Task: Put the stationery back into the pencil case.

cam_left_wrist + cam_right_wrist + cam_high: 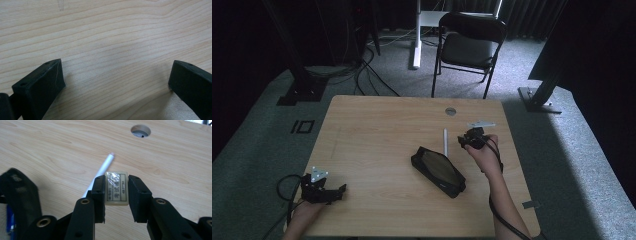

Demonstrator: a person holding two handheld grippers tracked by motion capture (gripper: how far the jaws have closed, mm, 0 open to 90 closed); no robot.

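In the right tool, an eraser.

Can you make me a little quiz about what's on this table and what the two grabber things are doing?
1. True or false: the right gripper is pinching a small eraser.
2. What lies on the table just beyond that eraser: A) a white pen, B) a spoon, C) a key?
3. Fill in: the left gripper has its jaws wide ____ over bare wood.

Key
1. True; the jaws press on both its sides.
2. A; the black pencil case lies nearer the person.
3. Open.
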